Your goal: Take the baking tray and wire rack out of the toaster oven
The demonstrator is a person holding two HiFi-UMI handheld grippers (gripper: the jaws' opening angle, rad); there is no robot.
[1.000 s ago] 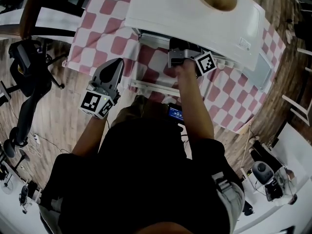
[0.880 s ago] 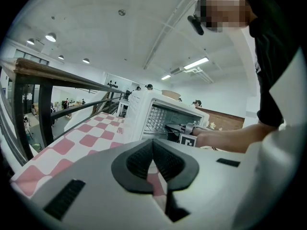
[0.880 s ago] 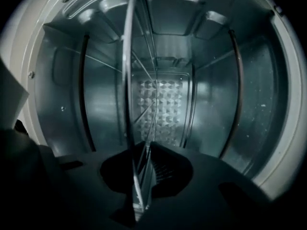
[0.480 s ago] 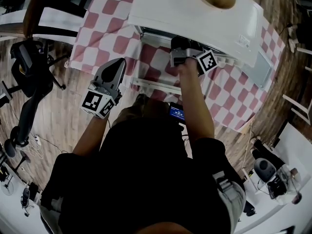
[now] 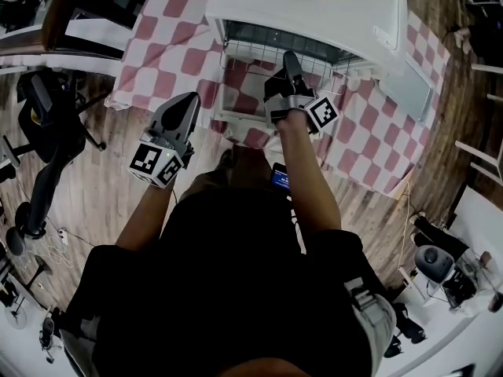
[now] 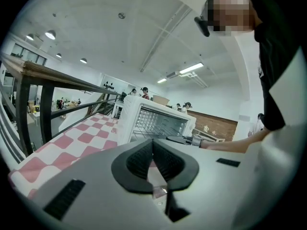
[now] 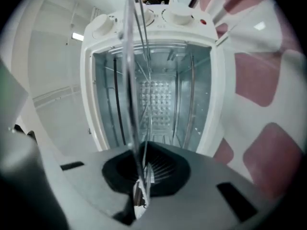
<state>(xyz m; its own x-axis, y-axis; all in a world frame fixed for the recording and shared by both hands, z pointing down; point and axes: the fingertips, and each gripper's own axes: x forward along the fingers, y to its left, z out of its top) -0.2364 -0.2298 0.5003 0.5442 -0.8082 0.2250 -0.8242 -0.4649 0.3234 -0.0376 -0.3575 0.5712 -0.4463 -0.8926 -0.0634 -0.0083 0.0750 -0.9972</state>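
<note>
Both arms reach forward: right gripper (image 5: 289, 60), level, pinches front edge of wire rack (image 5: 245, 53); left gripper (image 5: 190, 100) pressed together, empty.

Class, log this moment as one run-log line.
right tool: shut on rack | rack: partly out of oven | left tool: shut, empty, clear of oven

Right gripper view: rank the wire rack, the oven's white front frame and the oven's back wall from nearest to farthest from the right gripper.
1. Wire rack: clamped between the jaws of the right gripper, seen edge-on.
2. Front frame: ahead, around the opening.
3. Back wall: farthest, deep behind the frame.
</note>
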